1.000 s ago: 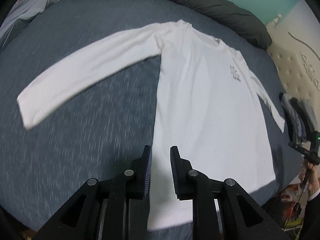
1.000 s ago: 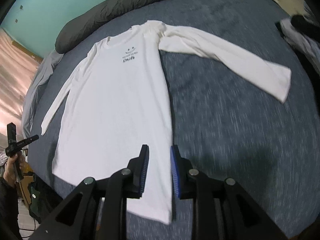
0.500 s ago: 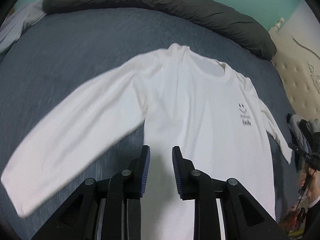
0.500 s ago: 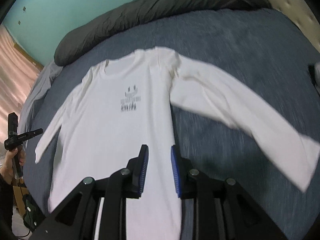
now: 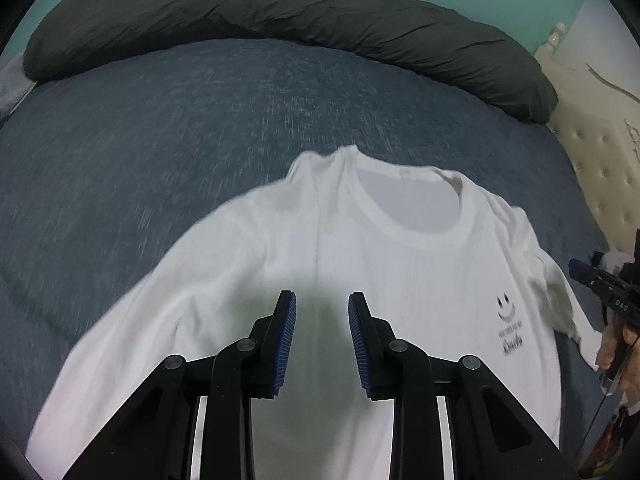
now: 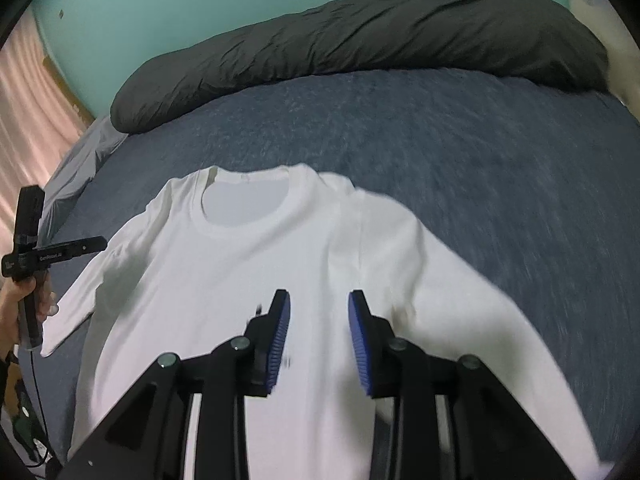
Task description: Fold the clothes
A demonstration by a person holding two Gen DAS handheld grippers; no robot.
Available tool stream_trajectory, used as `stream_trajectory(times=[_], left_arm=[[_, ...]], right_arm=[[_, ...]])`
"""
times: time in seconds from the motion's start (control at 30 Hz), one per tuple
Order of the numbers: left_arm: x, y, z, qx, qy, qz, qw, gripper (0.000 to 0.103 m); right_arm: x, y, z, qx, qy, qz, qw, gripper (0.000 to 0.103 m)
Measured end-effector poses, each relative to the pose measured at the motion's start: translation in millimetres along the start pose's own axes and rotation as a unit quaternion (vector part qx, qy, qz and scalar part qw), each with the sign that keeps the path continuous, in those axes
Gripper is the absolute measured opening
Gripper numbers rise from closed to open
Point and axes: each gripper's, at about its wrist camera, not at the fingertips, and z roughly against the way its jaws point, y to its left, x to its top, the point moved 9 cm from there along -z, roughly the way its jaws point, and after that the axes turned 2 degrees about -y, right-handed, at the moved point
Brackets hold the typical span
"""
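A white long-sleeved shirt (image 5: 400, 272) lies flat and face up on the blue bed, collar toward the far side, with a small smiley print (image 5: 506, 306) on its chest. My left gripper (image 5: 322, 300) hovers open over the shirt's upper chest near the left shoulder, nothing between its blue pads. In the right wrist view the same shirt (image 6: 248, 264) spreads below my right gripper (image 6: 319, 298), which is open and empty above the chest by the right armpit. Each view shows the other gripper held in a hand at its edge.
The blue bedspread (image 5: 160, 140) surrounds the shirt. A long dark grey bolster (image 5: 280, 12) lies along the far side under a teal wall. A tufted cream headboard (image 5: 604, 168) is at the right, pink curtains (image 6: 28, 120) at the left in the right wrist view.
Both grippers have moved up the shirt from its hem toward the collar and come lower over it. Their jaws stand a little wider than before. The shirt itself has not moved.
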Motion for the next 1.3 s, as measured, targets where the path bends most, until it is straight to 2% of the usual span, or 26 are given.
stream_trajectory(times=[0.23, 0.4, 0.57, 0.73, 0.87, 0.93, 0.97, 1.0, 1.1, 1.3], left_arm=[[47.8, -0.4, -41.6, 0.009, -0.009, -0.014, 0.9998, 0.033], [68.5, 5.6, -62.0, 0.02, -0.014, -0.025, 0.9994, 0.041], [85.1, 13.2, -82.6, 0.025, -0.014, -0.027, 0.9992, 0.041], [91.3, 19.1, -100.7, 0.033, -0.009, -0.032, 0.9989, 0.041], [91.0, 21.4, -109.5, 0.032, -0.006, -0.034, 0.9989, 0.041], [89.8, 19.5, -112.0, 0.026, -0.005, -0.036, 0.999, 0.032], [89.1, 18.4, -113.2, 0.023, -0.004, -0.037, 0.999, 0.012], [88.2, 17.0, -113.7, 0.022, -0.004, -0.038, 0.999, 0.007], [87.7, 12.0, -112.5, 0.027, -0.013, -0.053, 0.9981, 0.005], [102.2, 9.4, -99.0, 0.031, -0.039, -0.049, 0.9976, 0.004]], right_arm=[[48.9, -0.1, -57.0, -0.021, 0.01, 0.043, 0.999, 0.031], [69.9, -6.1, -92.6, -0.038, 0.02, 0.061, 0.997, 0.031], [91.0, -12.2, -128.0, -0.054, 0.029, 0.079, 0.995, 0.031], [97.6, -23.5, -154.3, -0.078, 0.052, 0.09, 0.992, 0.031], [95.1, -20.7, -165.4, -0.064, 0.06, 0.094, 0.992, 0.031], [91.8, -16.7, -170.1, -0.058, 0.065, 0.105, 0.991, 0.021], [90.7, -14.9, -171.6, -0.056, 0.066, 0.109, 0.99, 0.009], [91.1, -13.5, -170.9, -0.054, 0.061, 0.109, 0.991, 0.004], [95.7, -11.3, -165.9, -0.051, 0.041, 0.106, 0.992, 0.002], [119.0, -18.2, -145.7, -0.055, -0.009, 0.082, 0.995, 0.001]])
